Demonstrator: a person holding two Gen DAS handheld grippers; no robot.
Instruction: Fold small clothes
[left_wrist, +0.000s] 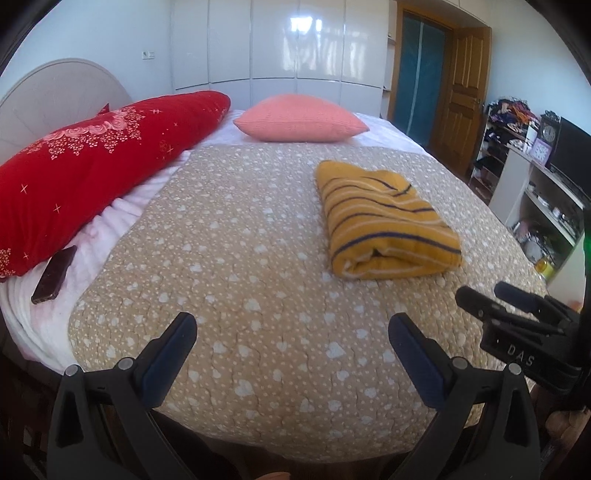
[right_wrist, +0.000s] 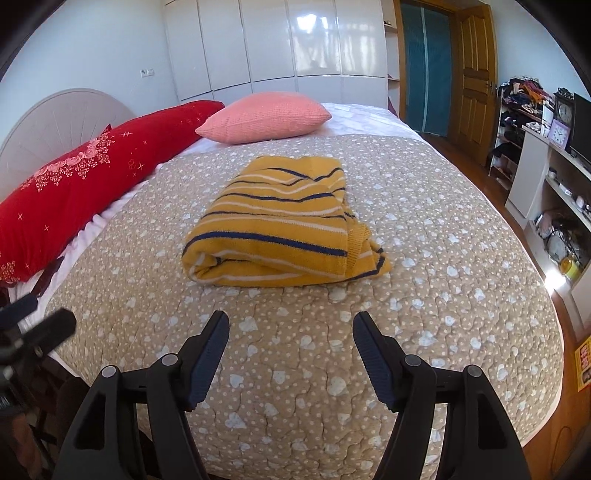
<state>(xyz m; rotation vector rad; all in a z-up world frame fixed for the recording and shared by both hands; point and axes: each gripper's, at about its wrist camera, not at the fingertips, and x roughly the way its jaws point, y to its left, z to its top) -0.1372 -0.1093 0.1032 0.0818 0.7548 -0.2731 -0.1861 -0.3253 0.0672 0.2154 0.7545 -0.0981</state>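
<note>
Fingers come first in both views: your left gripper (left_wrist: 291, 332) stands with its jaws wide apart over the near edge of the bed, nothing between them, and your right gripper (right_wrist: 291, 334) is spread just as wide and just as empty, both angled down at the quilted bedspread (right_wrist: 295, 369). In the left view your right gripper shows at the lower right edge, beside and apart from the left one. Beyond the fingertips, and touching neither tool, lies the yellow striped sweater (right_wrist: 280, 229), already doubled into a thick bundle on the beige, heart-dotted quilt; from the right wrist it sits dead ahead, from the left it lies off to the right. The fold looks close to finished, but a loose knitted edge sticks out at the bundle's right side, so if you tidy it, take that flap with your right tool low and flat, tuck it under or over the stack, and steady the rolled near edge with your left so the layers do not slide. The knit is soft and thick; pinch only the top layer or you will drag the whole pile across the quilt. Farther back a red floral bolster (left_wrist: 92, 166) runs along the left by the pale headboard (left_wrist: 55, 92), a dark phone (left_wrist: 55, 275) lies beside it on the white sheet, and a pink cushion (right_wrist: 264, 116) sits behind the sweater. Past the bed stand glossy white wardrobe doors (right_wrist: 295, 44), a wooden door (right_wrist: 474, 66), and cluttered shelves with clocks (right_wrist: 561, 122) on the right.
</note>
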